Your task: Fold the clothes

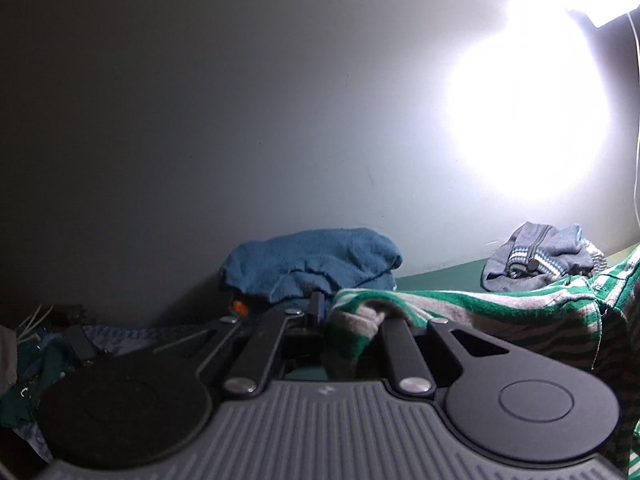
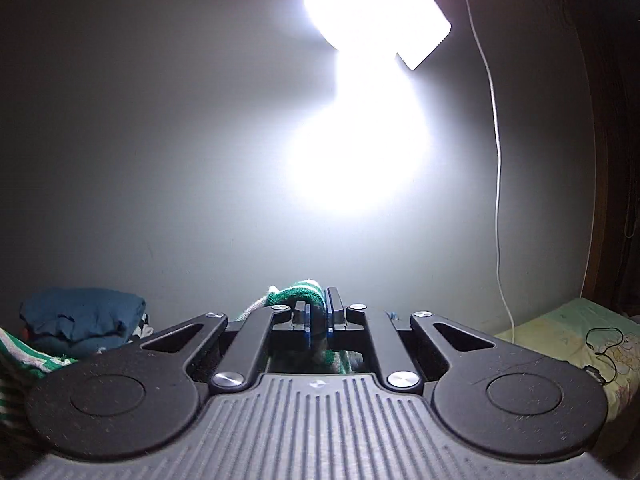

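Observation:
A green, grey and white striped garment (image 1: 500, 312) stretches from my left gripper (image 1: 340, 308) off to the right in the left wrist view. That gripper is shut on a bunched edge of it, and the cloth hides the right finger. In the right wrist view my right gripper (image 2: 318, 316) is shut on another bunched part of the striped garment (image 2: 298, 294), which pokes up between the fingers and hangs below them. More of its stripes show at the lower left edge there. Both grippers point toward a pale wall.
A pile of blue cloth (image 1: 312, 264) lies against the wall, also seen as blue cloth (image 2: 84, 316). A grey zip garment (image 1: 536, 256) sits on the green surface (image 1: 440, 280). A bright lamp (image 2: 376, 12) glares with a white cable (image 2: 496, 160). A patterned pillow (image 2: 568, 336) lies right.

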Demonstrator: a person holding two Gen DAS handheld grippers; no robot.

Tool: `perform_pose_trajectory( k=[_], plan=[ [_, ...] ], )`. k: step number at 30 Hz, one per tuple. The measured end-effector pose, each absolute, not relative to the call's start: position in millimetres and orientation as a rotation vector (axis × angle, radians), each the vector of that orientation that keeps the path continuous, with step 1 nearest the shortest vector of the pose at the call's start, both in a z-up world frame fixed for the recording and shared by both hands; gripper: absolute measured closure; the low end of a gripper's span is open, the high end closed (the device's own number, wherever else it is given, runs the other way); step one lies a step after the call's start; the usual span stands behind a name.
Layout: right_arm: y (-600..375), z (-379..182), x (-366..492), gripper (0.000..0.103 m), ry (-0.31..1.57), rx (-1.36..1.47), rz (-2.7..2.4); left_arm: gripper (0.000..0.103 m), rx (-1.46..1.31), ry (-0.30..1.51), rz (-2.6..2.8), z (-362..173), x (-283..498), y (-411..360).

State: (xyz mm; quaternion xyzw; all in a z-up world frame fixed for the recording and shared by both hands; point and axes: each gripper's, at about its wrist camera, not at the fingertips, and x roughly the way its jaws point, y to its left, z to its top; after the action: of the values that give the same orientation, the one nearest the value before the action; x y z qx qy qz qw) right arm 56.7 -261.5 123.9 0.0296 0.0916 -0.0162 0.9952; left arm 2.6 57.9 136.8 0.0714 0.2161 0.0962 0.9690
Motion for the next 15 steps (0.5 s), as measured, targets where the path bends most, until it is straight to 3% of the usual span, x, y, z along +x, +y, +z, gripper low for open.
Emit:
perform_pose_trajectory(
  k=[15],
  plan=[
    [-236.8, 9.2, 184.2, 0.096, 0.439, -0.071, -0.021, 0.088, 0.244, 0.602, 0.373, 16.2, 142.4, 55.0]
  ],
)
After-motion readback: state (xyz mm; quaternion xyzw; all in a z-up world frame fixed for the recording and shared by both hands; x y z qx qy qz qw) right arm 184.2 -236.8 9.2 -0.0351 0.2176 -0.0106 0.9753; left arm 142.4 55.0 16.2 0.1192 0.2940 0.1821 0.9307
